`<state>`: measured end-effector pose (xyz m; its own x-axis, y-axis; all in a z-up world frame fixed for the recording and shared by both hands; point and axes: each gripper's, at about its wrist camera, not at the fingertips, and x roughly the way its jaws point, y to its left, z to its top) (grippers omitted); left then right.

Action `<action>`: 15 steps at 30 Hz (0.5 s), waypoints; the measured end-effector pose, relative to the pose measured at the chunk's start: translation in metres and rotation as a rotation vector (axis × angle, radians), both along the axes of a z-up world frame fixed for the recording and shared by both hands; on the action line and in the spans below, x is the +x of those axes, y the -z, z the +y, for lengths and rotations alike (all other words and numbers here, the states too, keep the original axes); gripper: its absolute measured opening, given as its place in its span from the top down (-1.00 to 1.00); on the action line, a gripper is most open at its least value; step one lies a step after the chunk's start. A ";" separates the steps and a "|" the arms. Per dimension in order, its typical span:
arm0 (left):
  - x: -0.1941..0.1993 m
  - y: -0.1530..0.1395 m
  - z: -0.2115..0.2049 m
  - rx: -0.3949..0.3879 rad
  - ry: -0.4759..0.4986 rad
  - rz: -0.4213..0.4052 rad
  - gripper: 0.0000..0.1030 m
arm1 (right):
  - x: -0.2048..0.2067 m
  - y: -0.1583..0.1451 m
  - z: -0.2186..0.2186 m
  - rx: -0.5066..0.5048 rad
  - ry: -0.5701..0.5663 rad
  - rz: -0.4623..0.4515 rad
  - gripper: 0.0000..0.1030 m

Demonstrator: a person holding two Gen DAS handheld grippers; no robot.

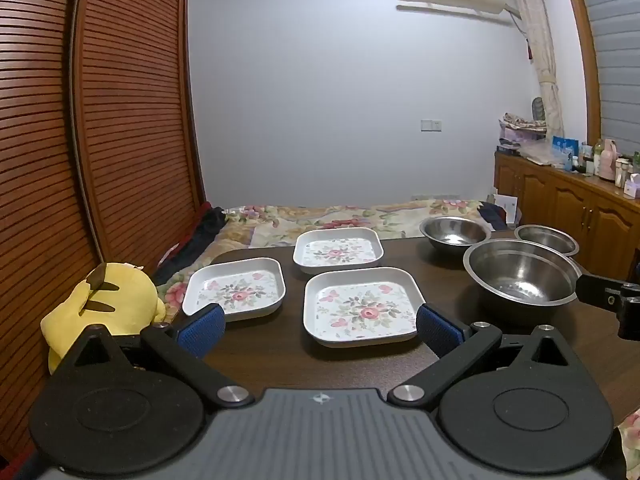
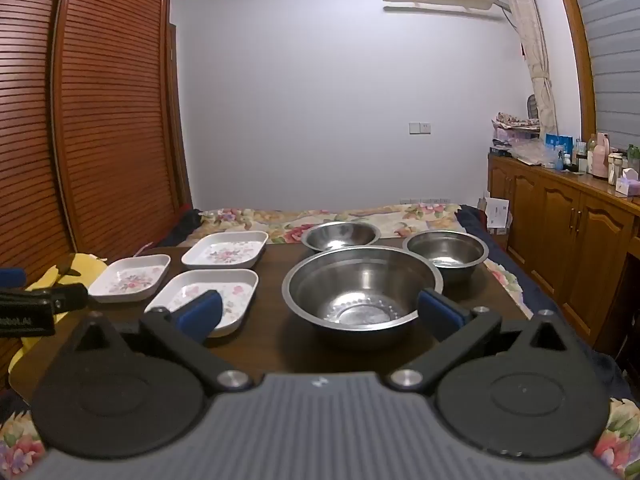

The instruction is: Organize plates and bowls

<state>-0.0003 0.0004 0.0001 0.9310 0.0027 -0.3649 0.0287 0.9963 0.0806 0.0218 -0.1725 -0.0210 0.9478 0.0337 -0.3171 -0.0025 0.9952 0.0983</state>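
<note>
Three square white plates with flower prints lie on the dark wooden table (image 1: 280, 352): a near plate (image 1: 362, 306), a left plate (image 1: 236, 287) and a far plate (image 1: 338, 250). My left gripper (image 1: 320, 330) stands wide open just before the near plate, touching nothing. Three steel bowls sit to the right: a large bowl (image 2: 362, 290), a far bowl (image 2: 340, 236) and a right bowl (image 2: 446, 250). My right gripper (image 2: 320, 314) is wide open in front of the large bowl, with nothing held. The near plate (image 2: 208, 296) lies behind its left finger.
A yellow plush toy (image 1: 104, 304) lies at the table's left edge. Beyond the table is a bed with a floral cover (image 1: 340, 216). Slatted wooden wardrobe doors (image 1: 100, 120) stand at left, and a wooden cabinet (image 2: 568, 224) with bottles lines the right wall.
</note>
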 end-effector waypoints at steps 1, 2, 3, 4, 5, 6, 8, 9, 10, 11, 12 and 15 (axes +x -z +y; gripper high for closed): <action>0.000 0.000 0.000 0.000 -0.001 0.000 -1.00 | 0.000 0.000 0.000 0.000 0.000 0.000 -1.00; 0.000 0.000 0.001 -0.001 -0.002 -0.001 -1.00 | 0.000 0.000 -0.001 -0.002 0.000 -0.001 -1.00; 0.000 -0.001 -0.002 0.003 -0.002 -0.001 -1.00 | 0.000 0.000 0.001 -0.016 0.000 -0.004 -1.00; 0.000 -0.002 -0.002 0.003 -0.003 -0.002 -1.00 | 0.000 0.000 0.000 -0.015 -0.001 -0.003 -1.00; 0.000 -0.002 -0.002 0.003 -0.004 -0.002 -1.00 | 0.000 0.000 0.000 -0.013 0.000 -0.003 -1.00; -0.001 -0.001 -0.005 0.006 -0.001 -0.002 -1.00 | 0.000 0.000 0.000 -0.014 0.001 -0.004 -1.00; -0.002 -0.001 -0.006 0.007 -0.002 -0.004 -1.00 | 0.000 0.000 0.000 -0.013 0.000 -0.005 -1.00; -0.002 -0.001 -0.006 0.007 -0.002 -0.003 -1.00 | 0.000 0.000 0.000 -0.012 0.000 -0.005 -1.00; -0.002 -0.001 -0.007 0.007 -0.003 -0.003 -1.00 | 0.001 0.001 0.003 -0.019 0.001 -0.008 -1.00; -0.002 0.000 -0.004 0.007 0.001 -0.003 -1.00 | 0.001 0.001 0.003 -0.020 0.000 -0.008 -1.00; -0.002 -0.001 -0.004 0.006 0.000 -0.003 -1.00 | 0.001 0.002 0.003 -0.018 0.000 -0.008 -1.00; -0.002 0.000 -0.004 0.008 0.002 -0.003 -1.00 | 0.001 0.002 0.004 -0.016 0.000 -0.008 -1.00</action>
<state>-0.0018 -0.0033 0.0004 0.9321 0.0036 -0.3621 0.0305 0.9956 0.0885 0.0233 -0.1686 -0.0232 0.9503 0.0282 -0.3100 -0.0028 0.9966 0.0820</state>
